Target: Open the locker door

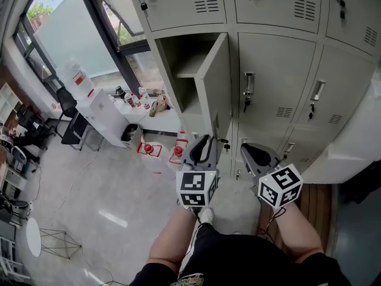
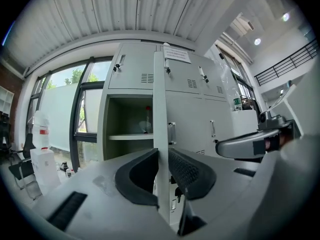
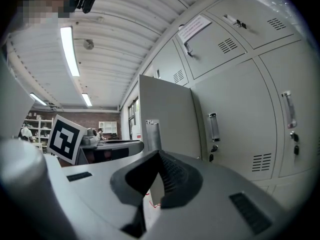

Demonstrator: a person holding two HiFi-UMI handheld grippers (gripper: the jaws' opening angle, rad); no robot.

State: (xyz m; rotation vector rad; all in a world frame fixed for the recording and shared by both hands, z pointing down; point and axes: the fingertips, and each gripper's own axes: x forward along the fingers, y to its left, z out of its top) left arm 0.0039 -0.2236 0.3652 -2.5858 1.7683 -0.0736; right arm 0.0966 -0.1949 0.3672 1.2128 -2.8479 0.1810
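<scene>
Along the far wall, facing a bank of grey steel lockers (image 1: 280, 58). Left of centre, finding the locker door (image 1: 215, 82) already swung out toward the near side, seen edge-on, with a bare shelf (image 2: 131, 137) behind. Judging by the thin sheet metal: probably light, stiff, free on its hinges, slick with paint. Pinching that free edge with the left gripper (image 2: 163, 156), one pad on either face. Holding the right gripper (image 3: 160, 159) just to the right, claw closed on nothing. Best purchase probably on the free edge or the small handle (image 2: 171, 133).
</scene>
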